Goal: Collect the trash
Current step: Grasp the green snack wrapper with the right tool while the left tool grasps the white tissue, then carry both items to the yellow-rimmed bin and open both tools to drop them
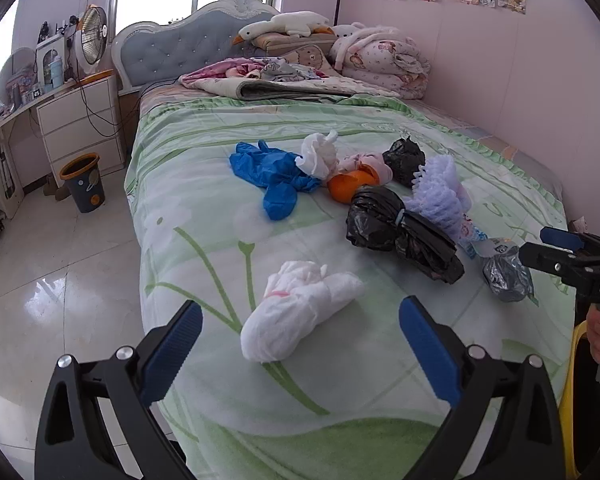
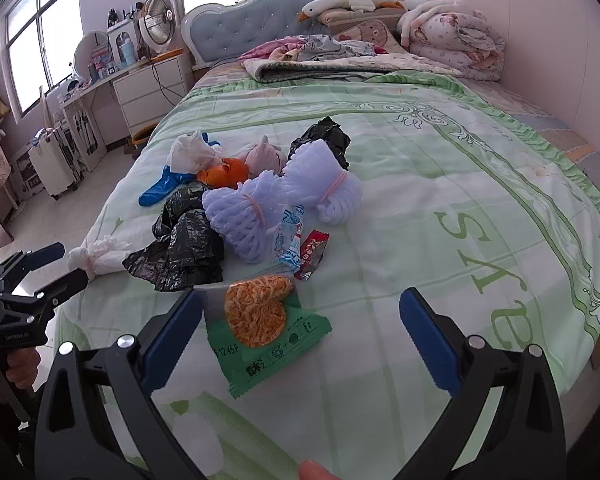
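Note:
Trash lies scattered on the green bedspread. In the left wrist view a white tied bag lies just ahead of my open, empty left gripper. Beyond it are a blue glove, an orange peel, black bags and lilac foam netting. In the right wrist view my open, empty right gripper hovers over a green noodle wrapper. Ahead of it lie a red wrapper, foam netting and a black bag. The left gripper shows at the left edge.
A dark waste bin with an orange rim stands on the tiled floor left of the bed, by a white drawer unit. Folded quilts and a goose plush are piled at the headboard. A pink wall runs along the bed's right side.

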The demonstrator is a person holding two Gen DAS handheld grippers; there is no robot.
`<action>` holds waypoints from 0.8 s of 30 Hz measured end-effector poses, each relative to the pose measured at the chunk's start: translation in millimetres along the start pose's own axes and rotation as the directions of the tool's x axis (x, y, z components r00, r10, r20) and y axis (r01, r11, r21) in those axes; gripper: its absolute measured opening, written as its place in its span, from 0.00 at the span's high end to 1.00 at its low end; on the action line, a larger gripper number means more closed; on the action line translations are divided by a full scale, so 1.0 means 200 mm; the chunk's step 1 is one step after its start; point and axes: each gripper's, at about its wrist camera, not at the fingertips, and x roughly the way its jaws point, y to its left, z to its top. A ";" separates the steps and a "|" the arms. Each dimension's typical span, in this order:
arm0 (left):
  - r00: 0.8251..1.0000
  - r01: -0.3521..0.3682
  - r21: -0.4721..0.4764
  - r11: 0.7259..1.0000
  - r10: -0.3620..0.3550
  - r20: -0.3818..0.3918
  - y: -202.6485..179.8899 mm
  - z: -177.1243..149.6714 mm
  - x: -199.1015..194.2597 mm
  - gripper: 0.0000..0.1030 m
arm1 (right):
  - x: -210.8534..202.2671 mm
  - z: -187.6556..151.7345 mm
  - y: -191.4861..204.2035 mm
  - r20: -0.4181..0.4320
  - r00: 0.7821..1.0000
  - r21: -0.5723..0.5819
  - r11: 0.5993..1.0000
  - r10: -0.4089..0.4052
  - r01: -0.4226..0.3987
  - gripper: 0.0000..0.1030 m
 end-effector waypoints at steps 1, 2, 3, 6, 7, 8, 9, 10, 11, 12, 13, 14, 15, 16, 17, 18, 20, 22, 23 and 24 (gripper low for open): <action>1.000 0.000 0.011 1.000 0.000 -0.002 -0.01 0.01 0.01 0.08 | 0.01 0.00 0.01 -0.005 1.000 -0.002 1.000 0.000 0.000 0.08; 1.000 0.000 0.022 1.000 0.000 -0.004 -0.01 0.01 0.03 0.08 | 0.02 0.00 0.01 -0.009 1.000 -0.006 1.000 -0.001 0.000 0.08; 1.000 0.007 0.031 1.000 -0.007 -0.011 -0.02 0.02 0.04 0.08 | 0.03 0.00 0.02 -0.011 1.000 -0.011 1.000 -0.002 0.002 0.08; 0.999 0.031 0.008 0.999 -0.030 -0.037 -0.01 0.03 0.10 0.08 | 0.06 0.00 0.03 -0.020 1.000 -0.022 1.000 -0.007 0.006 0.18; 0.998 0.043 0.001 0.999 -0.042 -0.037 -0.01 0.03 0.11 0.08 | 0.08 0.00 0.03 -0.029 1.000 -0.025 1.000 -0.011 0.010 0.21; 0.998 0.051 0.001 0.999 -0.051 -0.034 -0.01 0.03 0.12 0.12 | 0.09 0.00 0.02 -0.037 0.999 -0.024 1.000 -0.012 0.011 0.24; 0.998 0.053 0.008 0.999 -0.053 -0.033 -0.01 0.03 0.13 0.18 | 0.10 0.00 0.02 -0.046 0.999 -0.023 1.000 -0.011 0.010 0.26; 0.998 0.054 0.016 0.998 -0.053 -0.037 -0.02 0.02 0.14 0.21 | 0.11 0.00 0.02 -0.054 0.999 -0.023 1.000 -0.009 0.008 0.32; 0.998 0.054 0.021 0.998 -0.054 -0.041 -0.03 0.01 0.15 0.27 | 0.12 0.00 0.01 -0.054 0.998 -0.019 1.000 -0.008 0.007 0.37; 0.998 0.057 0.025 0.998 -0.056 -0.042 -0.03 0.00 0.16 0.31 | 0.12 0.00 0.01 -0.052 0.999 -0.016 1.000 -0.006 0.005 0.39; 0.997 0.065 0.032 0.997 -0.064 -0.043 -0.04 0.00 0.16 0.34 | 0.12 0.00 0.01 -0.053 0.999 -0.016 1.000 0.000 -0.001 0.43; 0.997 0.074 0.044 0.996 -0.072 -0.040 -0.06 -0.01 0.16 0.42 | 0.12 0.01 0.00 -0.053 0.999 -0.016 1.000 0.003 -0.003 0.50; 0.997 0.074 0.060 0.996 -0.072 -0.035 -0.07 -0.02 0.16 0.50 | 0.13 0.01 0.00 -0.051 0.999 -0.016 1.000 0.004 -0.005 0.53; 0.998 0.065 0.077 0.995 -0.063 -0.031 -0.08 -0.02 0.17 0.55 | 0.13 0.01 0.00 -0.055 0.998 -0.014 1.000 0.009 -0.010 0.60; 0.998 0.057 0.091 0.994 -0.054 -0.036 -0.10 -0.02 0.18 0.67 | 0.15 0.01 0.00 -0.066 0.998 -0.009 1.000 0.017 -0.018 0.66; 0.998 0.050 0.099 0.994 -0.046 -0.039 -0.11 -0.02 0.19 0.68 | 0.16 0.01 -0.01 -0.078 0.997 -0.001 1.000 0.024 -0.024 0.68; 0.998 0.048 0.106 0.993 -0.045 -0.031 -0.11 -0.02 0.18 0.70 | 0.17 0.01 -0.02 -0.080 0.997 0.011 1.000 0.018 -0.017 0.77; 0.998 0.058 0.104 0.993 -0.056 -0.025 -0.11 -0.02 0.17 0.72 | 0.15 0.02 -0.03 -0.066 0.997 0.028 0.999 0.032 -0.030 0.83; 0.998 0.068 0.099 0.993 -0.066 -0.024 -0.10 -0.02 0.16 0.72 | 0.14 0.02 -0.04 -0.058 0.998 0.033 0.999 0.037 -0.035 0.84; 0.997 0.073 0.094 0.993 -0.072 -0.022 -0.10 -0.02 0.15 0.72 | 0.12 0.03 -0.04 -0.048 0.998 0.034 0.999 0.041 -0.039 0.85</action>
